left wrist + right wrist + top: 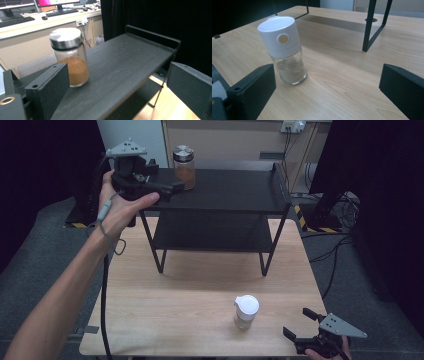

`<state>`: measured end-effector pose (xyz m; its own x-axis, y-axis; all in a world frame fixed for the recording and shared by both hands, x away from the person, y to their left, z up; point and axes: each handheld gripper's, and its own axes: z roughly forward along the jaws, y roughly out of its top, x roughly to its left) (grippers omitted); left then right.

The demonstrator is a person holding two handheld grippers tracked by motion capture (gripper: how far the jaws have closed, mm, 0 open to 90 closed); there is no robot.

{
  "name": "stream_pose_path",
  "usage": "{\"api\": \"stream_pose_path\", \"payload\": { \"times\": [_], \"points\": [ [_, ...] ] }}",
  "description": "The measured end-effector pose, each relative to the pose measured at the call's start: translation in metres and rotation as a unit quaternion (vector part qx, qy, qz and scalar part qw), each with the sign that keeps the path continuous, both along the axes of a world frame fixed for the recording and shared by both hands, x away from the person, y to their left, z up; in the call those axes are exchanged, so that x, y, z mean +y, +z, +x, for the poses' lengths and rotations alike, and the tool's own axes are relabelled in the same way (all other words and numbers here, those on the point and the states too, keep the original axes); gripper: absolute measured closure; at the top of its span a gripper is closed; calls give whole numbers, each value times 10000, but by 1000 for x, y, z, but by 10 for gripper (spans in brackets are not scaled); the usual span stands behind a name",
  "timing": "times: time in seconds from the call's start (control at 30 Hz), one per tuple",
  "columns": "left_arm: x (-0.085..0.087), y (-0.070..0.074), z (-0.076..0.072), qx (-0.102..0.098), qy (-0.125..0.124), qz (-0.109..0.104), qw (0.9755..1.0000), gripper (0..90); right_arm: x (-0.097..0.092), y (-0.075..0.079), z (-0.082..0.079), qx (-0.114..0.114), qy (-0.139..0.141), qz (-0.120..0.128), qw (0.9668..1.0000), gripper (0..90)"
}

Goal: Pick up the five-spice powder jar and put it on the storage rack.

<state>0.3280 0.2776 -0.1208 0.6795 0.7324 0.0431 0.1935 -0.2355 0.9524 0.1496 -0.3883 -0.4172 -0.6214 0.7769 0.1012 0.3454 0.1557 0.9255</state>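
A glass jar with a metal lid and brown powder (184, 167) stands on the top level of a black two-level rack (230, 195), near its back left corner. My left gripper (167, 177) hovers open at that corner, just left of the jar. In the left gripper view the jar (70, 57) stands just beyond the left jaw, apart from it, and the left gripper (117, 72) holds nothing. A white-capped glass shaker (246, 311) stands on the wooden table (200, 285). My right gripper (299, 322) is open near the table's front right corner. In the right gripper view the shaker (284, 50) stands ahead of the right gripper (328, 70), toward its left jaw.
The rack's lower shelf (210, 232) is bare and its legs (372, 27) stand on the table. A raised rail (152, 35) ends the top shelf. A cable (103, 305) trails off the table's left edge. A desk with keyboards (30, 22) stands behind.
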Motion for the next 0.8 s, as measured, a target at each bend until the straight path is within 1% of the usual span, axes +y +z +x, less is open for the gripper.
{"api": "stream_pose_path", "payload": {
  "times": [0.03,0.07,0.13,0.2,0.23,0.27,0.3,0.33,0.37,0.43,0.47,0.5,0.53,0.57,0.6,0.63,0.67,0.7,0.73,0.77,0.8],
  "points": [
    [1,-3,-4,-23,-13,33,10000,36,0,0,0,1,-2,-4,10000,13],
    [1,-3,-4,-23,-13,33,10000,36,0,0,0,1,-2,-4,10000,13],
    [6,-15,-13,-23,-110,-13,9999,37,0,0,0,3,-6,-11,10000,13],
    [8,-24,-20,-53,-149,40,9999,37,1,0,0,9,-12,-7,10000,13],
    [8,-24,-20,-53,-149,40,9999,38,1,0,0,9,-12,-7,10000,13],
    [12,-32,-25,-28,-199,74,9998,38,1,1,0,15,-12,-15,10000,13],
    [12,-32,-25,-28,-199,74,9998,39,1,1,0,15,-12,-15,10000,13],
    [13,-36,-28,-15,-201,92,9998,39,1,1,0,19,-7,-21,10000,13],
    [17,-44,-33,14,-235,91,9997,39,1,1,0,9,-8,-25,10000,13],
    [18,-47,-36,27,-244,104,9996,39,1,1,0,11,-10,-18,10000,13],
    [20,-55,-43,11,-244,173,9996,39,1,1,0,11,-12,-23,10000,13],
    [20,-55,-43,11,-244,173,9996,39,1,1,0,13,-12,-29,10000,13],
    [24,-65,-49,5,-282,140,9995,40,1,1,0,13,-11,-28,10000,13],
    [25,-70,-51,-7,-297,160,9994,40,1,1,0,14,-9,-27,10000,13],
    [25,-75,-55,-2,-306,233,9993,40,1,1,0,17,-11,-28,10000,13],
    [25,-75,-55,-2,-306,233,9993,40,2,1,0,20,-17,-30,10000,13],
    [25,-82,-61,-23,-298,350,9989,40,2,1,0,23,-19,-33,10000,13],
    [24,-85,-65,-57,-263,432,9987,41,2,1,0,25,-23,-34,10000,13],
    [24,-85,-65,-57,-263,432,9987,41,2,1,0,25,-23,-34,10000,13],
    [24,-89,-67,-58,-263,477,9985,41,2,1,0,26,-26,-32,10000,13],
    [25,-92,-69,-38,-287,471,9985,41,2,1,0,27,-33,-34,10000,13]
  ]
}}
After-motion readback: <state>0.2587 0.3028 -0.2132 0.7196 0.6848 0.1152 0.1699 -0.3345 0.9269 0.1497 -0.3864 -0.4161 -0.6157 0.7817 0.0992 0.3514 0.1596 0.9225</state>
